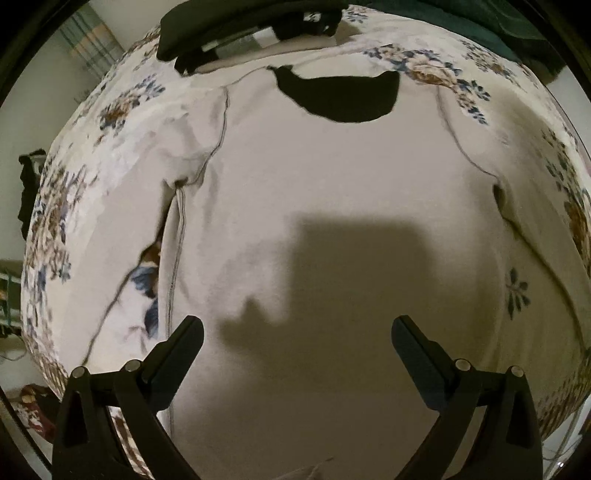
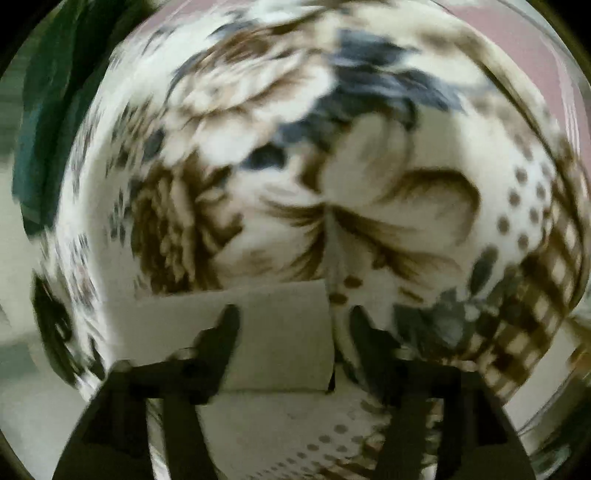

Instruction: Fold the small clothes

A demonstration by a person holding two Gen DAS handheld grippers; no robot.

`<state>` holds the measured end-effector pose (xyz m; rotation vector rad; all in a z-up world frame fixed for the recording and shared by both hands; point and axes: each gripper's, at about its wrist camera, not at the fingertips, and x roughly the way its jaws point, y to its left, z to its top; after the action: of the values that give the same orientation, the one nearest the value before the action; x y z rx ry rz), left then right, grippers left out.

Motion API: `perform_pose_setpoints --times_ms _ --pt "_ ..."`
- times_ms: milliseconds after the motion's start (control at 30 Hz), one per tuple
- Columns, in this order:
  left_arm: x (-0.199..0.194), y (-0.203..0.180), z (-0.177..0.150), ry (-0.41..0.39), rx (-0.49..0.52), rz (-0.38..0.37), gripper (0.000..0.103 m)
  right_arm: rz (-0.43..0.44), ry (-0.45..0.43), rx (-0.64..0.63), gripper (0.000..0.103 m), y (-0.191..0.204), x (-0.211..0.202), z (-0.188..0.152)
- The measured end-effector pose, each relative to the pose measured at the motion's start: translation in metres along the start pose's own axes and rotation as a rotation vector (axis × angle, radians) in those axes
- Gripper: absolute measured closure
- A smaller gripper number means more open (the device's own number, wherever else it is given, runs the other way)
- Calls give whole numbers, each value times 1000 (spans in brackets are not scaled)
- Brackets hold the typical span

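Note:
A beige T-shirt [image 1: 332,177] with a black neck opening [image 1: 343,98] lies spread flat on a floral bedsheet [image 1: 74,206], collar at the far end, both sleeves out. My left gripper [image 1: 297,332] hovers open and empty above the shirt's lower body. In the blurred right wrist view, my right gripper [image 2: 293,321] is open just over the sheet [image 2: 295,166], with a beige piece of the shirt [image 2: 280,332] lying between and under its fingers.
A dark garment [image 1: 243,22] lies beyond the collar. Dark green fabric [image 1: 498,26] sits at the far right, and also shows in the right wrist view [image 2: 44,122]. The bed's edge drops off at left, with clutter on the floor [image 1: 33,410].

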<state>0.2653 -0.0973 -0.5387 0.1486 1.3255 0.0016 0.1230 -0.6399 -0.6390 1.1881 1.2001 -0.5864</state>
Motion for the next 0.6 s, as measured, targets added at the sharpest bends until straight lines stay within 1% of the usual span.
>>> perform_pose_setpoints --times_ms 100,133,200,233,267,300,333,400,500,600 --pt "13 8 -6 23 -20 -3 0 67 50 84 35 -24 17 -3" --pt "17 12 -9 32 -29 -1 0 92 54 95 34 -25 23 -6" --pt "20 19 -13 41 -42 -1 0 124 44 72 34 -17 28 -11" --pt "21 24 -16 43 -46 1 0 138 40 46 47 -9 29 -14" --pt "21 26 -17 43 -48 3 0 163 46 19 67 -1 32 -17" --pt "21 30 -18 43 -48 4 0 156 64 3 95 8 36 -21" --pt "20 34 -19 43 -50 7 0 134 70 -4 96 13 37 -23" --pt "18 40 -20 39 -58 6 0 107 5 -4 96 20 24 -23" --pt "10 51 -18 17 -77 -3 0 98 -98 9 96 23 -9 -13" --pt "5 62 -16 -6 -97 -15 0 87 -131 -30 96 40 -25 -7"
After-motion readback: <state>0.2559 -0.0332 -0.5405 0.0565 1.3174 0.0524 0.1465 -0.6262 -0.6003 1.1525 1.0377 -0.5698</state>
